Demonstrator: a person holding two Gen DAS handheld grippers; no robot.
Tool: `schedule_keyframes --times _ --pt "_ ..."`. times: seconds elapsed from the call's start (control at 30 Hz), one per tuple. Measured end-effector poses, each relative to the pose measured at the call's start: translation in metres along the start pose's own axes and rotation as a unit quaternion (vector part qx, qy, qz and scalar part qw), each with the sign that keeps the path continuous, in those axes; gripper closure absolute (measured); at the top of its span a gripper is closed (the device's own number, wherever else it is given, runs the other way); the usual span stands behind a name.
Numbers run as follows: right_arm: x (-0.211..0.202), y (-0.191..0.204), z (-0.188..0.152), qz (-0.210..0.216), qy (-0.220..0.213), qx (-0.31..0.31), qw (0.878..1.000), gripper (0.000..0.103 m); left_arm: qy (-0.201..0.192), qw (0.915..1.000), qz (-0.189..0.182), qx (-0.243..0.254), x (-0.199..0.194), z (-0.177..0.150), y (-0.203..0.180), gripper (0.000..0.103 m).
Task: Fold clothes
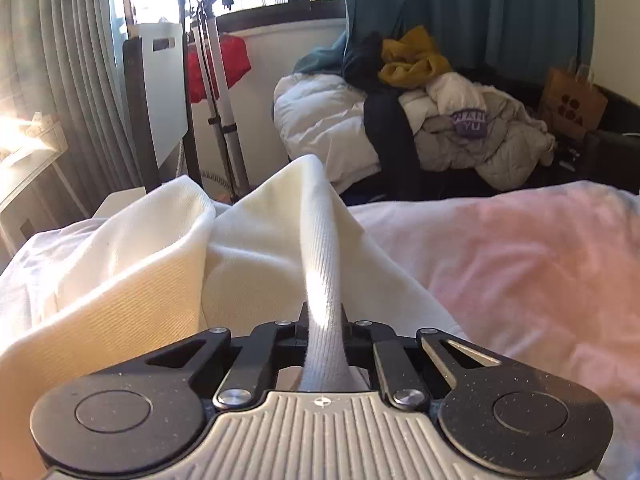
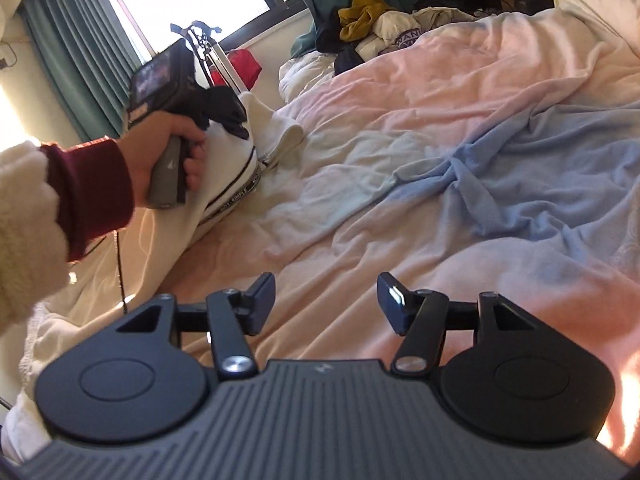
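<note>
The left gripper [image 1: 323, 320] is clamped on a ribbed edge of the cream garment [image 1: 256, 240], which rises from the jaws in a ridge up the centre of the left wrist view and drapes in folds across the lower left of that frame. In the right wrist view the same garment [image 2: 224, 184] hangs at mid-left, a dark printed band running along its edge, below the left hand [image 2: 176, 152] that grips the gripper's handle; a maroon cuff and a fleecy white sleeve cover the wrist.

The right gripper [image 2: 326, 300] hovers over the rumpled pink-and-blue bedspread [image 2: 440, 160] with its fingers wide apart and nothing between them.

Beyond the bed, in the upper right of the left wrist view, a heap of other clothes [image 1: 460, 120] is piled up, with a mustard-yellow piece [image 1: 412, 56] on top and a white duvet [image 1: 320, 116] bundled beside it. A brown paper bag [image 1: 572, 100] stands at the far right. Metal poles [image 1: 216, 80], possibly a folded stand, lean by the window in the upper left, in front of something red [image 1: 236, 64]. Teal curtains [image 1: 480, 8] hang behind the pile.
</note>
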State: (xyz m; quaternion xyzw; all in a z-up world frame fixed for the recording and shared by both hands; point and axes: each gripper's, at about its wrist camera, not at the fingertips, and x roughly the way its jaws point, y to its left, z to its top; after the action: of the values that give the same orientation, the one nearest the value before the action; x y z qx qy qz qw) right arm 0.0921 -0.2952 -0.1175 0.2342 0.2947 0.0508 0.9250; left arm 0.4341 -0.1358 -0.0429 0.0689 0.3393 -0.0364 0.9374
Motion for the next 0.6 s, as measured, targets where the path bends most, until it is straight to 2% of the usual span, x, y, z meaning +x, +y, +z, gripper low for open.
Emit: schedule_keyframes --times 0.17,0.3,0.47,0.6 --pt "-0.003 -0.001 0.000 -0.009 -0.010 0.003 1.000 0.043 -0.060 0.9975 -0.035 -0.014 -0.088 -0.007 0.018 0.098" --pt "-0.019 0.003 0.002 -0.011 -0.035 -0.004 0.999 0.043 -0.088 0.9939 -0.064 -0.014 -0.165 -0.028 0.039 0.098" --pt "-0.047 0.012 0.005 0.001 -0.067 -0.011 0.998 0.043 -0.103 0.9891 -0.103 -0.019 -0.255 -0.084 0.066 0.098" --pt "-0.062 0.013 0.007 0.047 -0.067 0.028 0.996 0.043 -0.114 0.9837 -0.134 -0.039 -0.305 -0.143 0.086 0.098"
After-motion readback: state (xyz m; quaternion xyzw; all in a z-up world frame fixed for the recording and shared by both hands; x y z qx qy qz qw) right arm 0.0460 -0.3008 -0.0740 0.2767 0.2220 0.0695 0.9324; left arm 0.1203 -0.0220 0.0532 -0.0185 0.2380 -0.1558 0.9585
